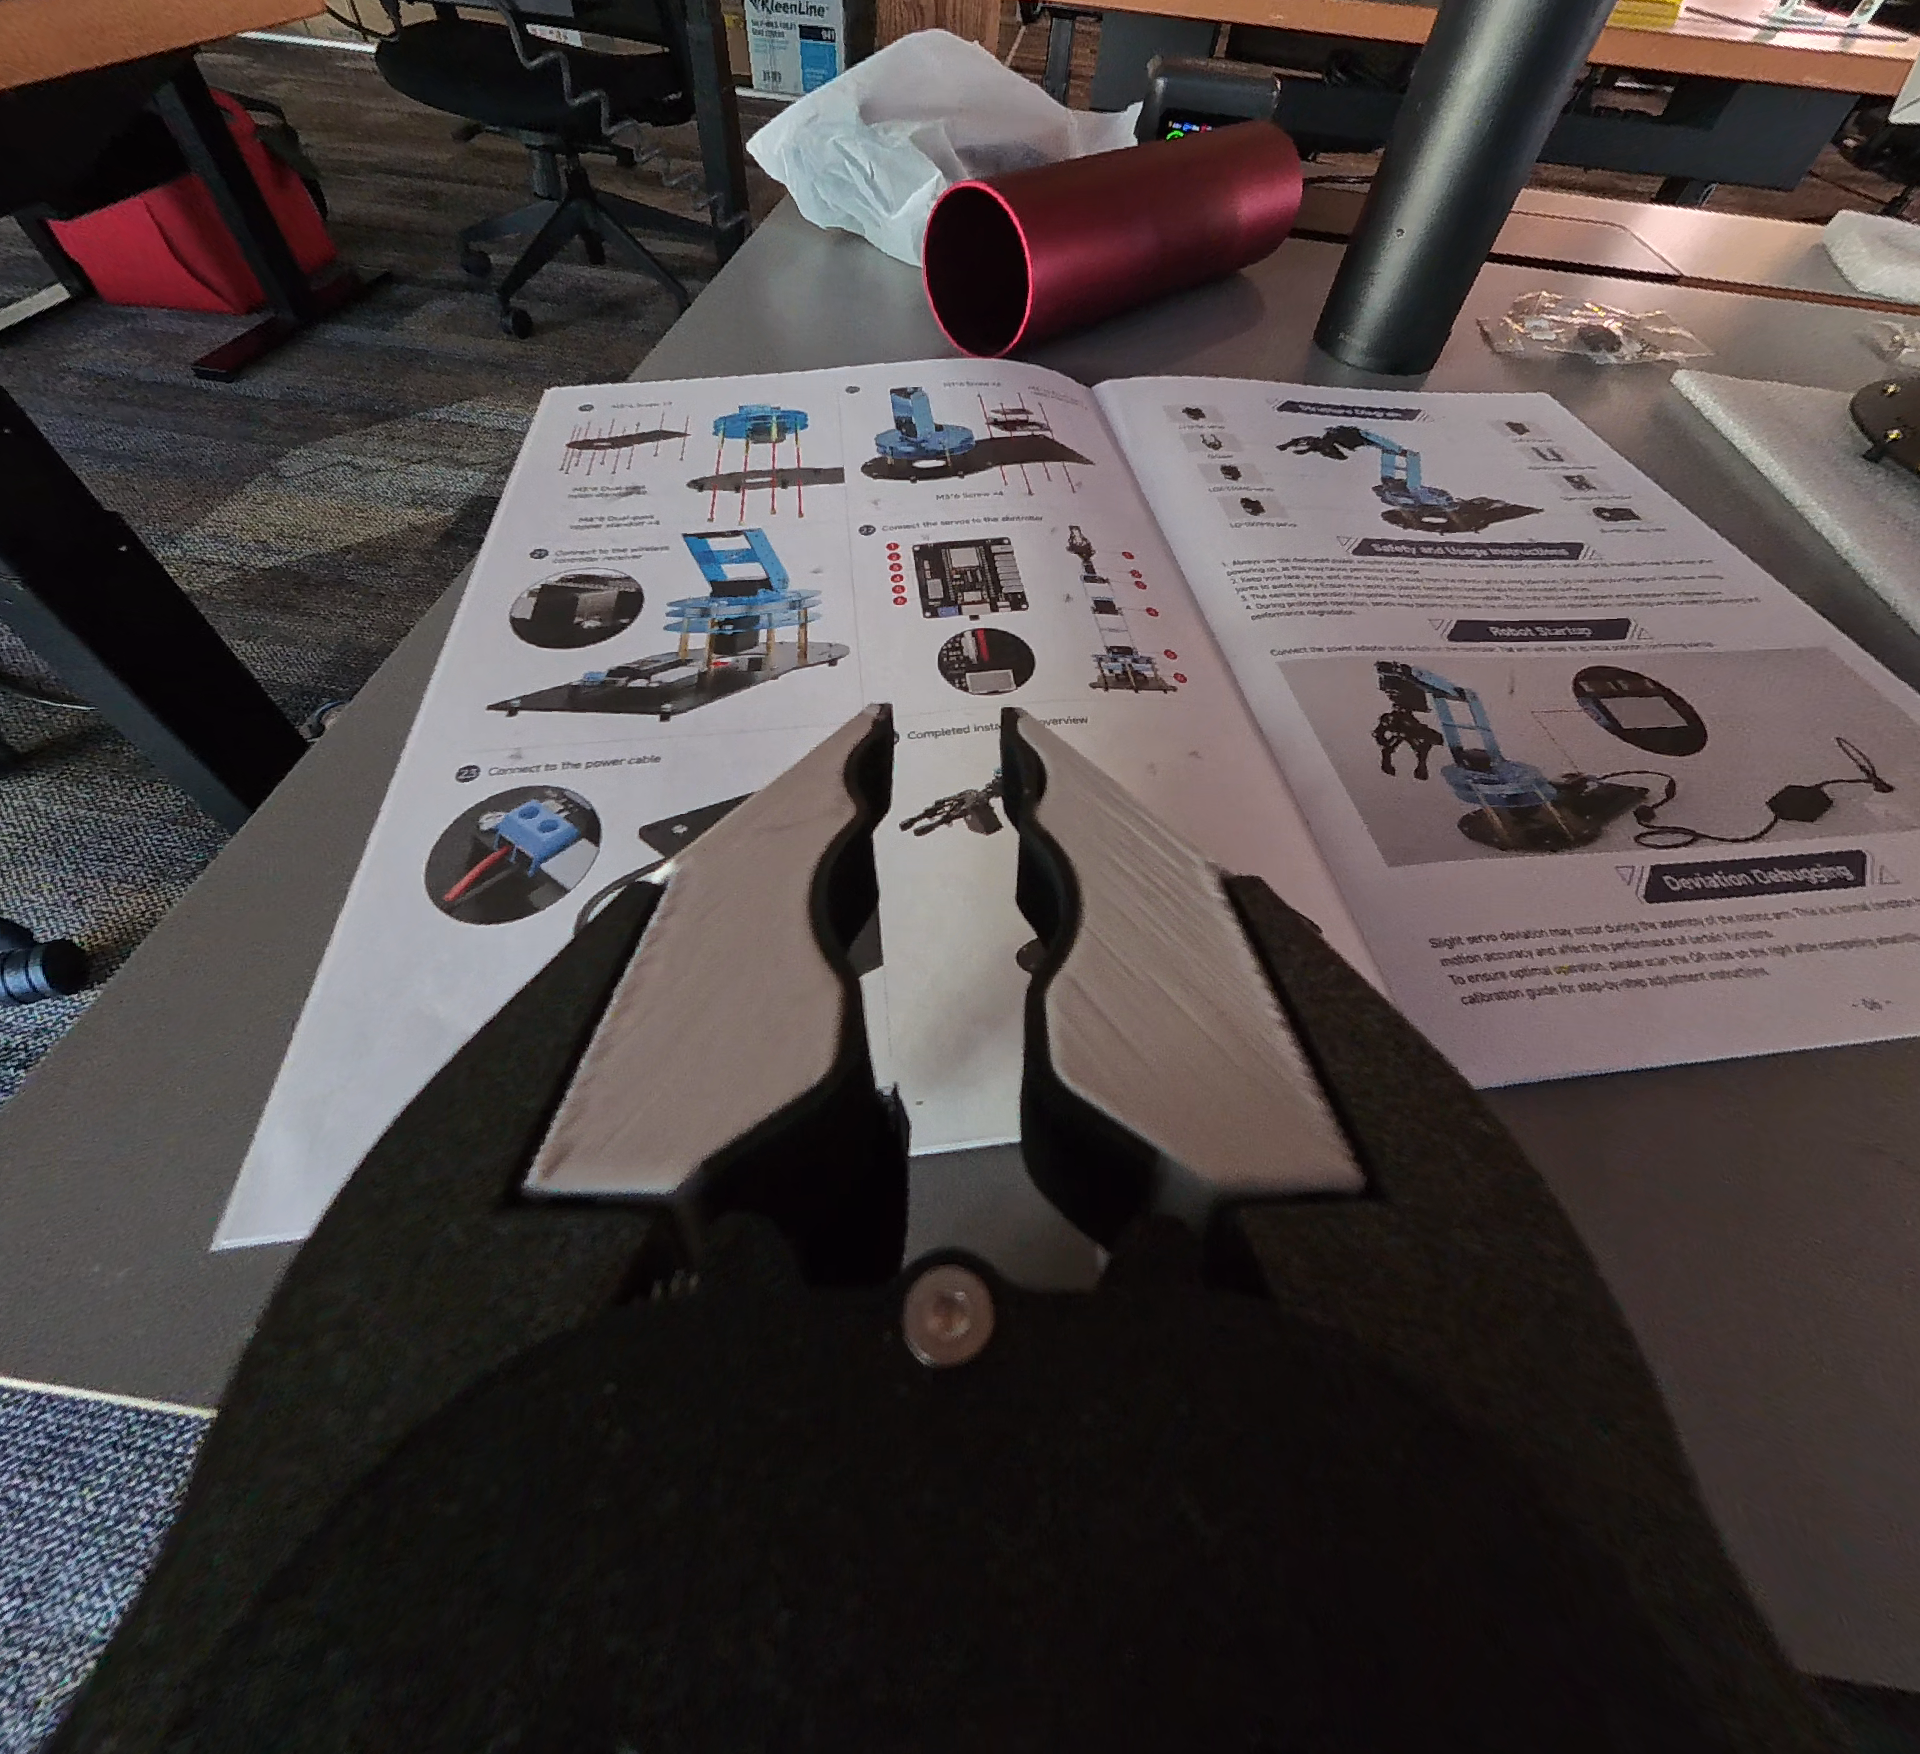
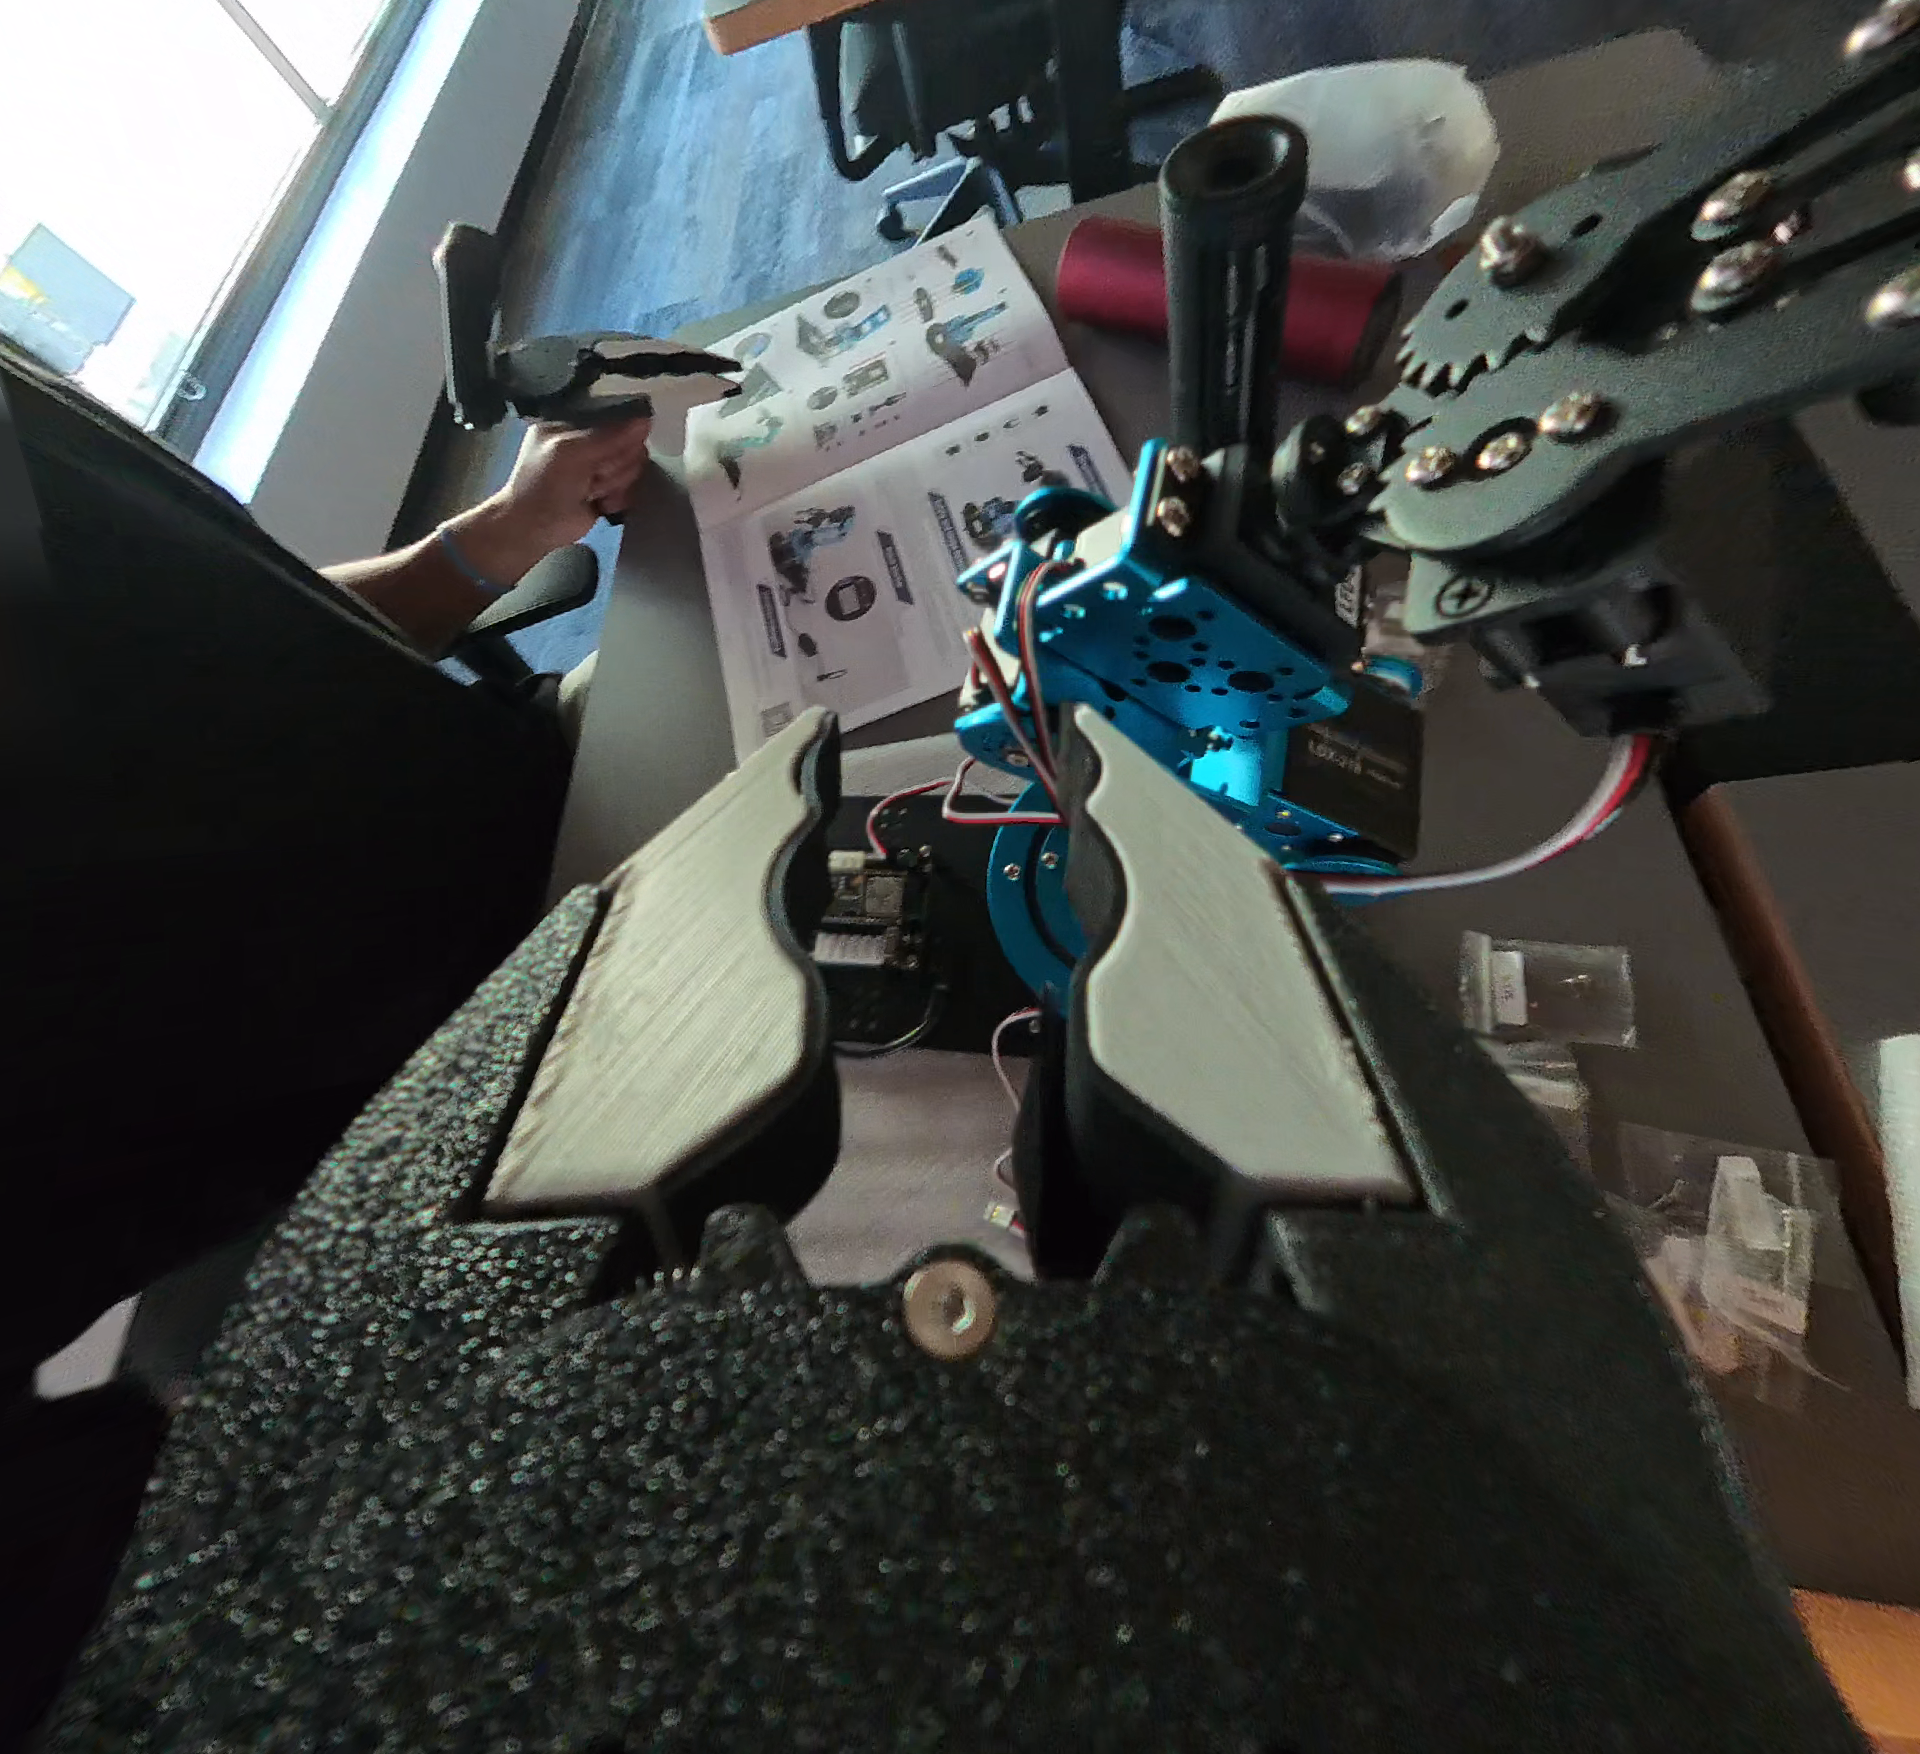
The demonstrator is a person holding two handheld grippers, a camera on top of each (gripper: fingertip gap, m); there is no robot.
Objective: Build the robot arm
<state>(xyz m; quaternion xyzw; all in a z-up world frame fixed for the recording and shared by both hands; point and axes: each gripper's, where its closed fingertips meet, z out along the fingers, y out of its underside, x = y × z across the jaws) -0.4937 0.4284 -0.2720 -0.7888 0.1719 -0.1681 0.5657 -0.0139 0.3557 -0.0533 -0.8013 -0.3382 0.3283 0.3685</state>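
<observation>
My left gripper (image 1: 948, 717) is open by a narrow gap and empty. It hovers just above an open picture instruction booklet (image 1: 1039, 582) that lies flat on the grey table (image 1: 1621, 1289). In the right wrist view a hand holds it over the booklet's (image 2: 883, 478) left page. My right gripper (image 2: 951, 728) is open and empty, pointed at a small blue metal robot arm (image 2: 1174, 624) with red, white and black wires. Its right fingertip (image 2: 1091, 748) is close beside the arm's blue base; I cannot tell if they touch. The arm's black geared claw (image 2: 1610, 374) reaches up to the right.
A red metal tube (image 1: 1122, 239) lies behind the booklet, with crumpled white paper (image 1: 904, 125) beyond it. A black pole (image 1: 1475, 94) stands on the table at the right. Small plastic parts bags (image 2: 1548, 987) lie right of the arm. A circuit board (image 2: 873, 915) sits by its base. Office chairs and desks stand beyond.
</observation>
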